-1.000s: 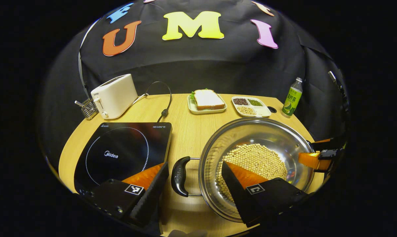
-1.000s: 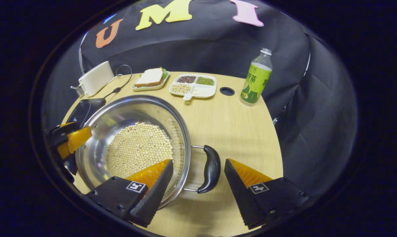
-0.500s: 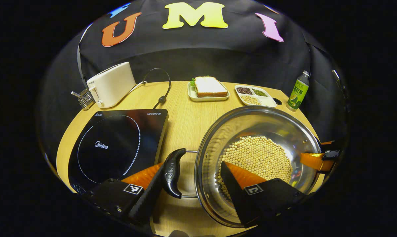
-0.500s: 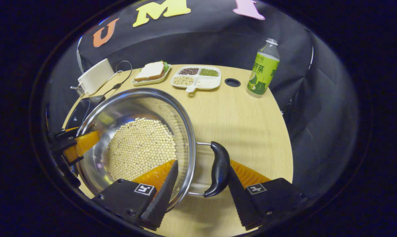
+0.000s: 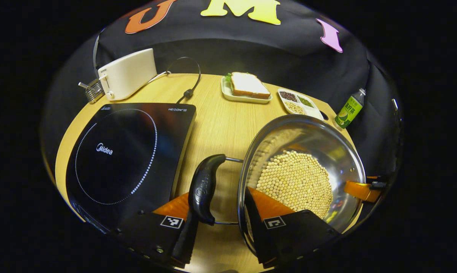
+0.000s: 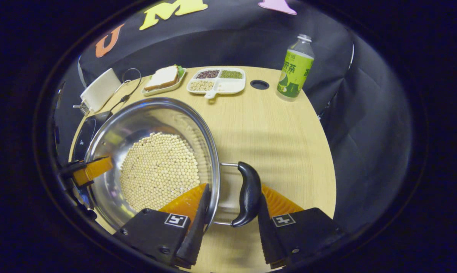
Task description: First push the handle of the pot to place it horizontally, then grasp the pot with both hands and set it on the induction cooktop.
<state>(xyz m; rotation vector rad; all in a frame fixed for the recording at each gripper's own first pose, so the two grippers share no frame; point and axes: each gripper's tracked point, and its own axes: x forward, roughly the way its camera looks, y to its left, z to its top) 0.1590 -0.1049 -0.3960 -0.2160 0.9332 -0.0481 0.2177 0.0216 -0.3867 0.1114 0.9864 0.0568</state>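
1. You have one steel pot (image 5: 302, 178), holding a layer of pale beans (image 5: 294, 184), on the wooden table (image 5: 217, 125). It has two black handles: one (image 5: 203, 189) in the left gripper view, one (image 6: 247, 193) in the right gripper view.
2. One induction cooktop (image 5: 126, 151) lies at 9 o'clock of the pot, just beside it and not touching.
3. At the table's far edge, about 12 o'clock, you can count one white toaster (image 5: 127, 74), one plate with a sandwich (image 5: 247, 85), one divided tray of grains (image 5: 298, 104) and one green bottle (image 6: 294, 70).
4. Your left gripper (image 5: 219, 223) has its fingers closed around the pot's rim and handle; your right gripper (image 6: 230, 223) does the same on the opposite side. Whether both fingers truly press is hard to judge behind the rim.
5. A second ago both claws stood wide apart with the handles loose between them; they have since narrowed onto them.
6. In the left gripper view, the cooktop has grown larger and nearer.
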